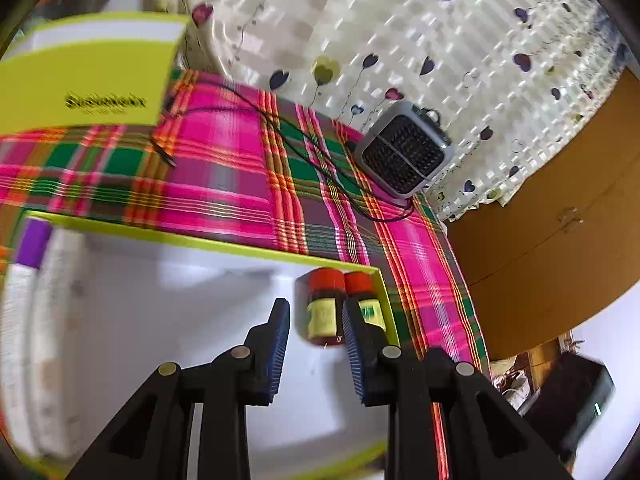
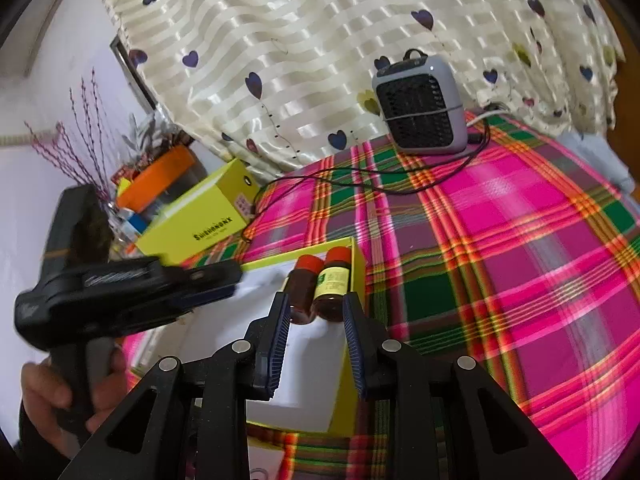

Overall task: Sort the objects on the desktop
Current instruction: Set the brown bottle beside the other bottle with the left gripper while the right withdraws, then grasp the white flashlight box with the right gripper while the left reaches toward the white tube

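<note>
left claw (image 1: 316, 344) open, nothing gripped, above the open yellow box (image 1: 224, 245); right claw (image 2: 314, 336) open too, empty. plaid tabletop (image 2: 520, 240) beneath; two red-capped bottles (image 2: 320, 284) inside the box's corner, perhaps touching.

An open box (image 2: 352, 264) is set on a cloth-covered table (image 2: 520, 248). 2 bottles (image 2: 320, 288) are stood side by side, touching, in its far right corner. At the left side of the box, 2 long items, perhaps tubes (image 1: 36, 320), are laid along the wall. The lid (image 2: 208, 216) is placed behind and to the left of the box. A small fan heater (image 2: 422, 106) is positioned at the far edge, before a curtain (image 2: 320, 60). A cable (image 2: 360, 186) is run from it across the cloth towards the lid.
</note>
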The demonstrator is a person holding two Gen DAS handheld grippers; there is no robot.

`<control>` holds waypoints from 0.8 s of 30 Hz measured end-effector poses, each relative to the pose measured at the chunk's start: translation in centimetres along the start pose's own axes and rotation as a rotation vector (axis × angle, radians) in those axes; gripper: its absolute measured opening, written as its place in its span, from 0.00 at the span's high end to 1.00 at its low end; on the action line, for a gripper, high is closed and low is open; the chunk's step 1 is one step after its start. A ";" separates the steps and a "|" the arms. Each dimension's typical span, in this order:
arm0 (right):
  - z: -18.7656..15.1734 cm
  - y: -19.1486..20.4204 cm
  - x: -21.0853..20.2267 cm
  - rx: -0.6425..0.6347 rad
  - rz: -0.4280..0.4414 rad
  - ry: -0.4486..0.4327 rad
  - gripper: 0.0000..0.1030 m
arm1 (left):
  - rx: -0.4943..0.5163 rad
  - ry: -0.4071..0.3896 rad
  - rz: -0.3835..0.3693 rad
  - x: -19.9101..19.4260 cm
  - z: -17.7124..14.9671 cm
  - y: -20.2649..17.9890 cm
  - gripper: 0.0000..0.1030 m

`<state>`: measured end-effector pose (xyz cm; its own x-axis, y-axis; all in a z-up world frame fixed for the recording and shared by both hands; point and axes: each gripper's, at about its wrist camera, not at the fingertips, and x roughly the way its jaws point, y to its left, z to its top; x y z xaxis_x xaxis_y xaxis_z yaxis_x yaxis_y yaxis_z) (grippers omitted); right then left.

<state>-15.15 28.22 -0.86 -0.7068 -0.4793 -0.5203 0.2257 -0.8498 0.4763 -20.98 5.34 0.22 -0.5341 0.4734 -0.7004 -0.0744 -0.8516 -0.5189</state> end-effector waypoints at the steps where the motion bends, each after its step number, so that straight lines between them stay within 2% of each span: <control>1: -0.1 -0.1 -0.2 0.010 0.004 -0.003 0.72 | 0.013 -0.012 0.010 -1.1 -0.3 0.1 0.73; 6: -1.0 0.6 -2.3 0.006 -0.011 -0.007 0.72 | 0.048 -0.098 0.053 -7.2 -3.1 1.5 0.73; 10: -2.7 1.7 -5.0 -0.033 -0.028 0.008 0.72 | 0.054 -0.125 0.063 -10.3 -5.9 2.6 0.73; 13: -4.0 2.2 -7.5 -0.042 -0.018 -0.003 0.72 | 0.058 -0.138 0.069 -12.0 -7.9 3.1 0.73; 16: -5.4 2.3 -9.5 -0.025 -0.004 -0.005 0.63 | 0.053 -0.147 0.072 -13.3 -10.0 3.8 0.73; 24: -8.1 4.3 -11.7 -0.051 -0.027 0.047 0.63 | 0.100 -0.154 0.103 -15.1 -13.3 4.4 0.73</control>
<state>-0.47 28.41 1.59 -0.6813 -0.4644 -0.5658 0.2416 -0.8723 0.4251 -2.03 -2.56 2.03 -0.6653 0.3491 -0.6599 -0.0915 -0.9154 -0.3919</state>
